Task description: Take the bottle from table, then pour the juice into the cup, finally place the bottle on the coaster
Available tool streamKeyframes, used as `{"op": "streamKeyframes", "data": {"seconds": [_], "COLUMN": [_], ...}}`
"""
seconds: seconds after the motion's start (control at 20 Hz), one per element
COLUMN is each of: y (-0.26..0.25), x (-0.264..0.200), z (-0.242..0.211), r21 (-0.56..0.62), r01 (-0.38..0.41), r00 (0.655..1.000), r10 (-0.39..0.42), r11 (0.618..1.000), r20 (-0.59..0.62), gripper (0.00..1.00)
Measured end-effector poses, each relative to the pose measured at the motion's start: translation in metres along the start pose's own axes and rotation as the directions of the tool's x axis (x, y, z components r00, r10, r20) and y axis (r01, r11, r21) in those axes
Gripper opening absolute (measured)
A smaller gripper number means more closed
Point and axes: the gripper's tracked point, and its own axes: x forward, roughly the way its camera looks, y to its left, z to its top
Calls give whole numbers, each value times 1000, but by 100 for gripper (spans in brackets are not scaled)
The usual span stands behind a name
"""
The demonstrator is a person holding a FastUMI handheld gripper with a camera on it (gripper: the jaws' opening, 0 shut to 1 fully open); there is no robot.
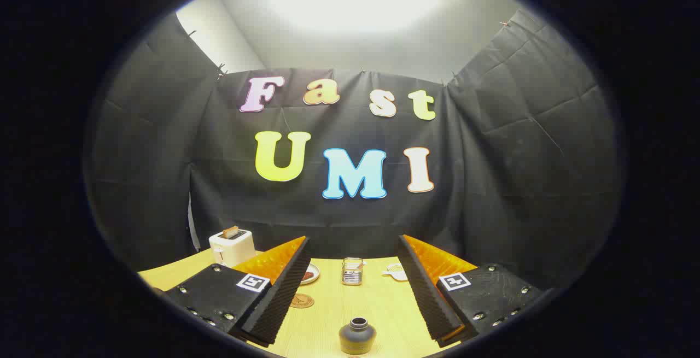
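A toaster (232,246) stands far left on the table (383,303). A coaster (301,300) lies by the left finger. The gripper (354,292) is spread wide, holding nothing; the bottle (357,336) stands between its fingers, a cup (353,271) beyond.

matt bottle (357,336), wooden table (328,314)

No words, brand names or numbers can be read on any object. One square black-and-white coded marker (252,282) sits on the open-fingered gripper (354,242), and a second marker (455,281) sits opposite.
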Motion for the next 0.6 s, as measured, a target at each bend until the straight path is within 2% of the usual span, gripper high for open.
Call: {"op": "streamKeyframes", "data": {"seconds": [0.6], "y": [7], "x": [3], "z": [-8], "r21": [27], "r01": [-31], "r00": [999], "r10": [32], "r11": [999], "r20": [-26], "gripper": [97]}}
